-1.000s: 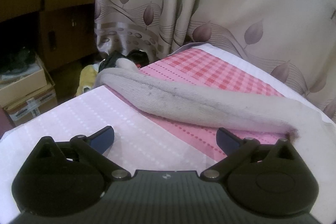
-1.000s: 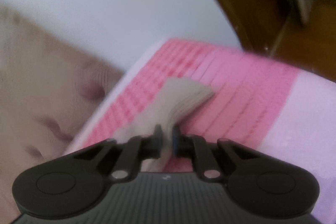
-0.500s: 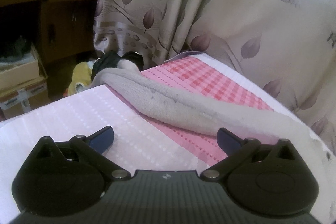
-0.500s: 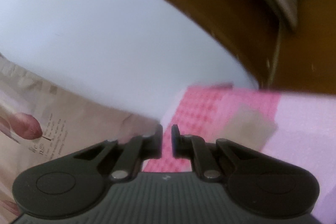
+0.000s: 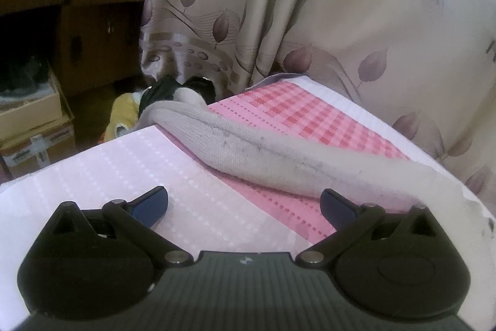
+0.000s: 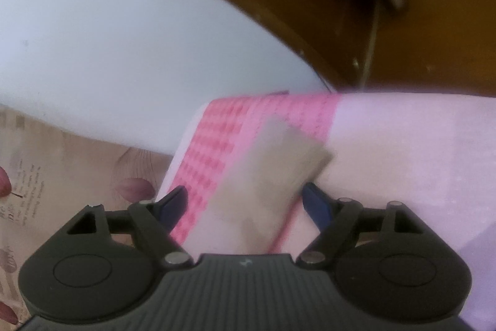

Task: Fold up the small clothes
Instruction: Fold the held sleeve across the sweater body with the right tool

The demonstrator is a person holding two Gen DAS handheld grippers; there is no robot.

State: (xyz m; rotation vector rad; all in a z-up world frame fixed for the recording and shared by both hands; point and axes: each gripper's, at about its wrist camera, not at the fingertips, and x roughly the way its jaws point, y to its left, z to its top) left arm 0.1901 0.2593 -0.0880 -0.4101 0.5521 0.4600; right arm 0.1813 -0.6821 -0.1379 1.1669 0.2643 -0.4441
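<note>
Across the pink-covered table [image 5: 93, 169], a long grey sock [image 5: 248, 151] lies unfolded with both tools free of it.

Largest first: the table's cloth, pale pink at the near side and checked red toward the far edge, carries the sock diagonally, one end drooping over the far left corner and the other reaching the right edge. With both ends at edges, a careless tug could drag it off the table, or bunch the loose cloth. Left tool [image 5: 243, 205] hovers near the sock's middle, jaws wide apart and empty. Right tool [image 6: 245, 203] has just been opening; its jaws now stand apart with the sock's flat end [image 6: 272, 176] between them but not pinched. That view is blurred, so a re-grasp could miss the end or catch the cloth.
</note>
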